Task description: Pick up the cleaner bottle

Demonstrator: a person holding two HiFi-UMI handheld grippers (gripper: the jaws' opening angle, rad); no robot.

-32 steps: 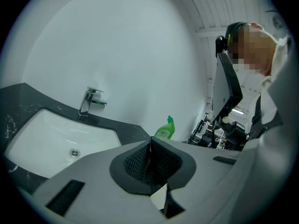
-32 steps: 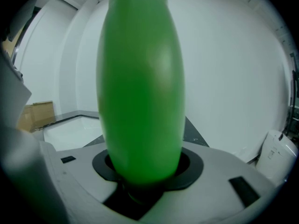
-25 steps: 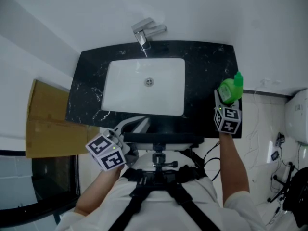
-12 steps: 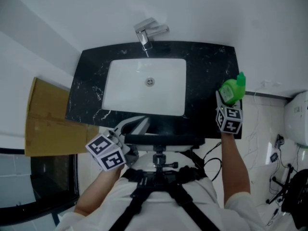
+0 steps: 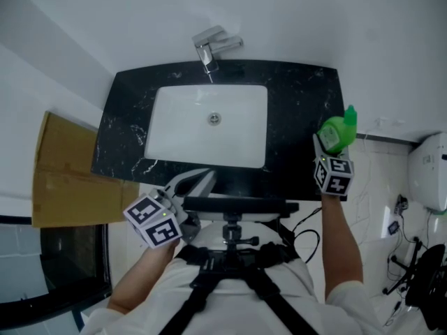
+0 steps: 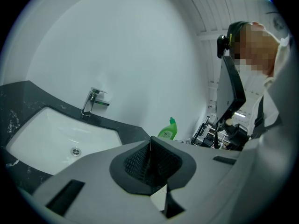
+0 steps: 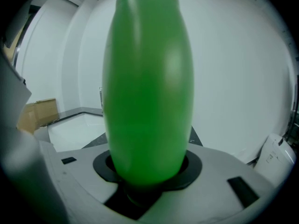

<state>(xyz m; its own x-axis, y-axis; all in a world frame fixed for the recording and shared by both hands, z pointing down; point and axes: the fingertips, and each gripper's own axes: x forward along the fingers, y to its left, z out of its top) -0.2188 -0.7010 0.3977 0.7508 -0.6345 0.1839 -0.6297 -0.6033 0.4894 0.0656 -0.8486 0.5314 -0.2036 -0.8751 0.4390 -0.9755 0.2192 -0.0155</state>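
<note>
Left claw [image 5: 201, 180], nearest me at the counter's near edge: jaws pressed together, nothing between them. No concern there.

Right claw [image 5: 327, 147], further out on the right: jaws have just been closing and now clamp the green plastic cleaner bottle [image 5: 336, 130], whose rounded body fills the space between my pads. The bottle stands upright at the right end of the black speckled stone counter [image 5: 300, 96]. I cannot tell whether its base is clear of the stone.

Risks, as I judge them:
- The wall is smooth and curved, so a light clamp may let it slide or swivel as I lift.
- Too hard a squeeze may buckle the plastic or force liquid out at the cap.
- The counter's right edge is close, so a slip likely means a drop to the floor.

Further left, the white rectangular sink basin [image 5: 181, 128] and chrome faucet [image 5: 209, 47] are well clear.
</note>
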